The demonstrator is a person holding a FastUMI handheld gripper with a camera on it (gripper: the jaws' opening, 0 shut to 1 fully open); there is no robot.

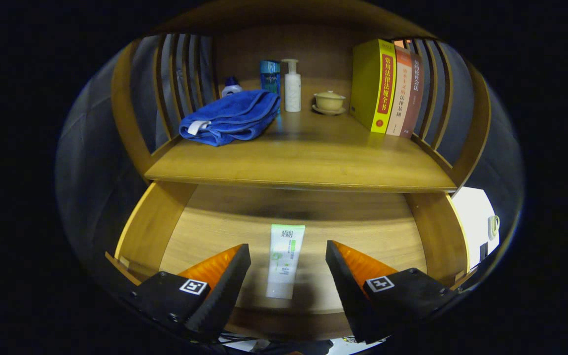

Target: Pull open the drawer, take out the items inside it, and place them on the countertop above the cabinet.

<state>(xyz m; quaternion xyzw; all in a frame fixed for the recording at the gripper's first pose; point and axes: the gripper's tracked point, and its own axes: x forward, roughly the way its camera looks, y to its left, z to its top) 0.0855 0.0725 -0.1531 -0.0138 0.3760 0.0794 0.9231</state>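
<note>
Drawer point(165, 231) is pulled out below the counter point(303, 165), so the opening step looks done. One item visible inside: a white-and-green tube point(284, 261), lying flat on the drawer floor.

Gripper point(288, 268) hangs over the drawer's front edge with its fingers spread wide, nothing pinched. The tube sits in the gap between the fingertips, touching neither. Left fingertip point(237, 261) at the tube's 9 o'clock, right one point(336, 261) at its 3. My read: the opening is centred on the tube for a side pinch.

Tube axis: runs 12 to 6 o'clock, in line with the fingers' reach. The wide flat end points to 12, toward the drawer's back; the narrower end points to 6, toward the gripper. I take that end for the cap, not certain. With that axis the fingers would close across the narrow width, which is the easy grip on a flat-lying tube.

Counter already carries things. Blue towel point(230, 118) at 10 o'clock of the counter's middle, with bottles point(291, 86) behind it at 12. Small lidded cup point(329, 102) on a saucer at 1, upright books point(387, 88) at 2. The front strip of the counter, straight above the drawer, is bare wood, the likely drop spot.

Drawer's back part sits under the counter in shadow, can't tell if anything else is in there.
</note>
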